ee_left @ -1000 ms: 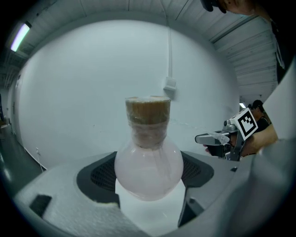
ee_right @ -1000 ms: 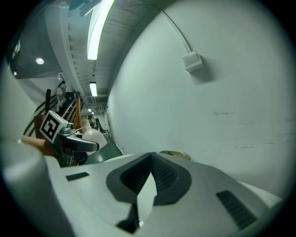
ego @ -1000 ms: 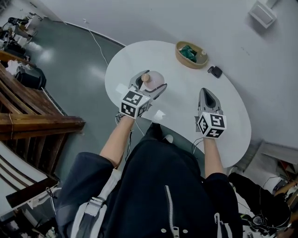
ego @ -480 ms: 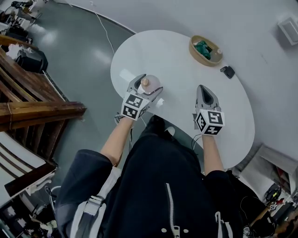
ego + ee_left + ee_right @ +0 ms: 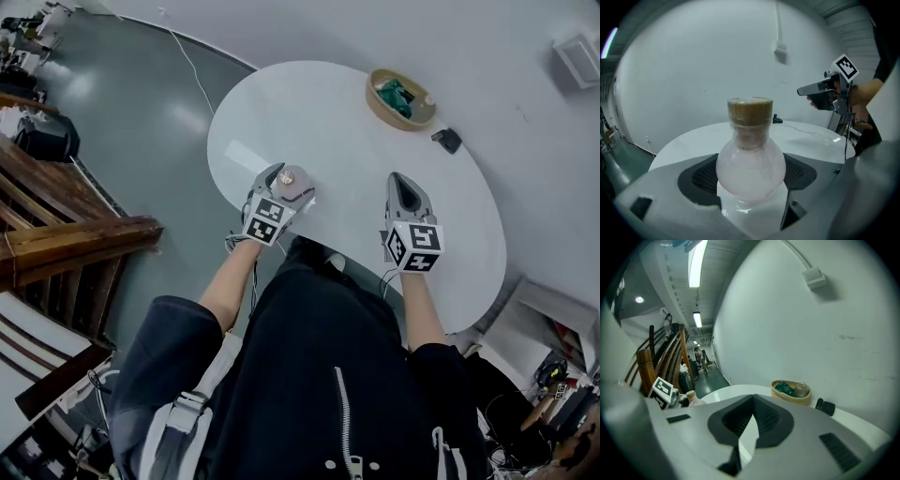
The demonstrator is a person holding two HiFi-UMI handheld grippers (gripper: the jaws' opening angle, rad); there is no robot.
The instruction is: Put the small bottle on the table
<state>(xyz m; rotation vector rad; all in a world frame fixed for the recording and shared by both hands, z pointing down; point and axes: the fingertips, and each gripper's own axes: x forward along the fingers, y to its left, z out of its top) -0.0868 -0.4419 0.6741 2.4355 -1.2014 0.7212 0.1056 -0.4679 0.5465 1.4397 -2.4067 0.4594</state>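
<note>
A small round bottle (image 5: 289, 175) with a pale pink body and a brown cap (image 5: 750, 110) stands upright between the jaws of my left gripper (image 5: 292, 184), which is shut on its belly. It is low over the near left part of the white round table (image 5: 328, 103). In the left gripper view the bottle (image 5: 750, 164) has its reflection right under it; I cannot tell whether it touches the top. My right gripper (image 5: 401, 180) hovers over the table's near right side, shut and holding nothing, its jaws (image 5: 752, 401) meeting at the tip.
A shallow woven basket (image 5: 400, 98) with green items and a small jar sits at the table's far side, a small dark object (image 5: 446, 141) beside it. Wooden stair rails (image 5: 56, 234) stand to the left over a grey floor. A white wall lies behind the table.
My left gripper has come down toward the table top with the bottle still in its jaws. The right gripper has shifted slightly and stays shut.
</note>
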